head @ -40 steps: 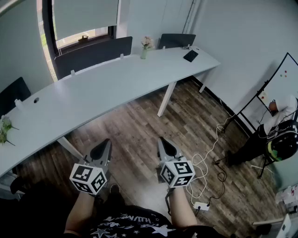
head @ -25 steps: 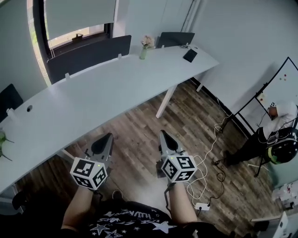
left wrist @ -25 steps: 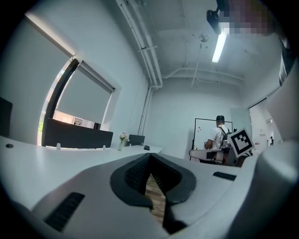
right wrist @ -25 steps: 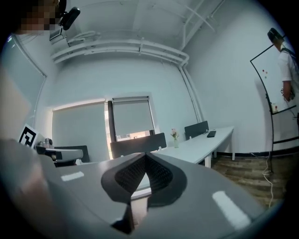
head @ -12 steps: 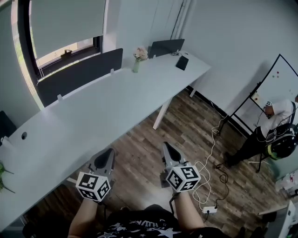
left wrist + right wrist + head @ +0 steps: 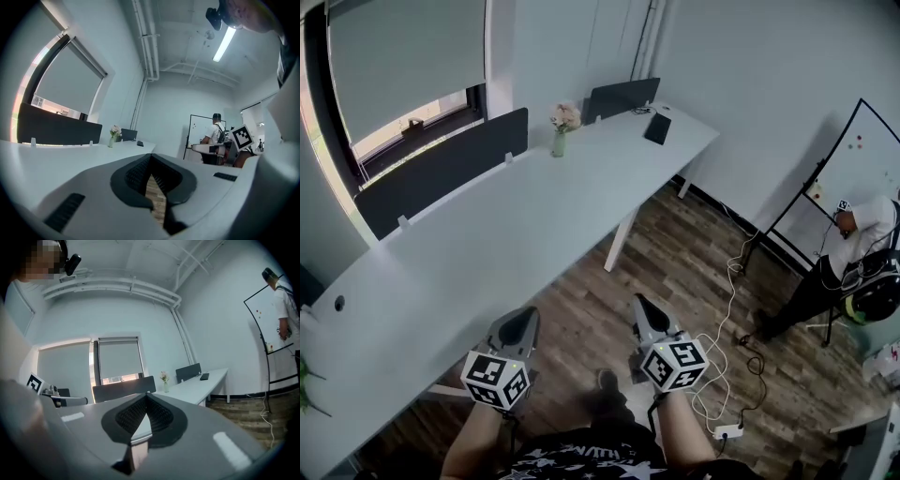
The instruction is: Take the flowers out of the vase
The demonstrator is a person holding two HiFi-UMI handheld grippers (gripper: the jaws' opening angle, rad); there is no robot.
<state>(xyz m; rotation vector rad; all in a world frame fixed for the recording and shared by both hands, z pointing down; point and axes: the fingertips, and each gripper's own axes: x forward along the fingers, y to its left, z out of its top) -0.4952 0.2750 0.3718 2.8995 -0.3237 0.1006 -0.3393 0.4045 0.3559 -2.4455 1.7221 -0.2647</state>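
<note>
A small green vase [image 6: 559, 143] with pale pink flowers [image 6: 566, 116] stands on the far side of the long white desk [image 6: 487, 244], next to a dark divider panel. Both grippers hover low over the wooden floor, well short of the vase. My left gripper [image 6: 525, 317] is shut and holds nothing; my right gripper [image 6: 641, 302] is likewise shut with nothing in it. In the left gripper view the flowers [image 6: 114, 131] appear small and far off beyond the gripper [image 6: 151, 158]. In the right gripper view the flowers [image 6: 163, 377] stand past the gripper [image 6: 146, 395].
A dark flat pad [image 6: 656, 128] lies near the desk's far end, with a chair [image 6: 623, 94] behind. A person [image 6: 853, 267] stands at a whiteboard [image 6: 853, 155] on the right. Cables and a power strip [image 6: 727, 431] lie on the floor. A plant [image 6: 306, 384] sits at the left edge.
Both grippers have moved forward toward the desk, staying shut. The desk edge now lies closer beneath them, and the vase has shifted left in the head view.
</note>
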